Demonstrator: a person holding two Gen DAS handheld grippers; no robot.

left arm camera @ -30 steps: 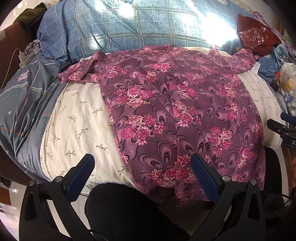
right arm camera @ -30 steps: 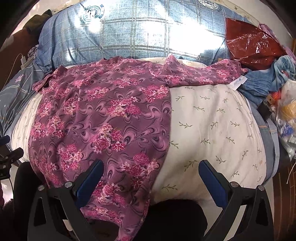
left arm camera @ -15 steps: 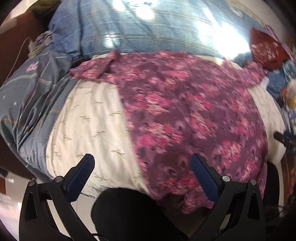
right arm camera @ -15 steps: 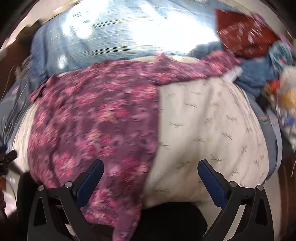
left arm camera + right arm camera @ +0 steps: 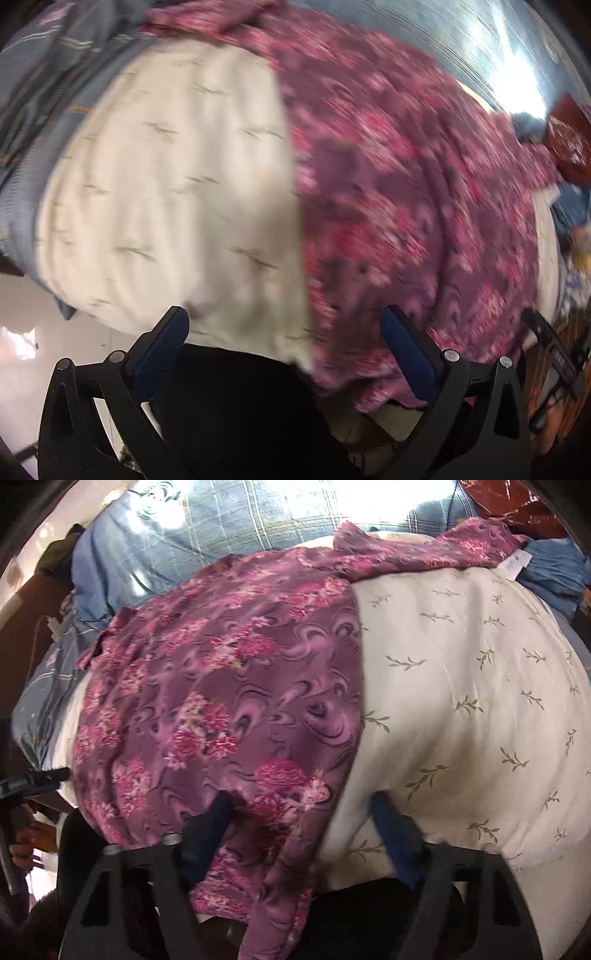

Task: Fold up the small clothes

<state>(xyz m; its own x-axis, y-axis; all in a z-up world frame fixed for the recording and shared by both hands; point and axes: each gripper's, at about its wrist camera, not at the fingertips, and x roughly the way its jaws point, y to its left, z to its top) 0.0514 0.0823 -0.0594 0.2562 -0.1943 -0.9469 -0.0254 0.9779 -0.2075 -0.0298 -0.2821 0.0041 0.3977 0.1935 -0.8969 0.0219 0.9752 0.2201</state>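
Right gripper (image 5: 299, 808) has dropped to the bed's (image 5: 461, 686) near edge, jaws just closing around the shirt (image 5: 221, 686) hem, not yet pinching; left gripper (image 5: 284, 325) spread.

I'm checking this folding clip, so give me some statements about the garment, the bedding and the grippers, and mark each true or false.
1. The garment is purple with pink flowers. True.
2. The garment is already folded into a small square. False: it lies spread out across the cream quilt.
3. The right gripper straddles the garment's near corner, where its side edge meets the hem. True; its jaws have just been closing, and no grip shows yet.
4. The left gripper is shut on the garment. False: its jaws stand wide apart over the garment's other side edge.
5. A blue plaid pillow lies behind the garment. True.
6. The quilt is plain white. False: it carries small leaf sprigs.
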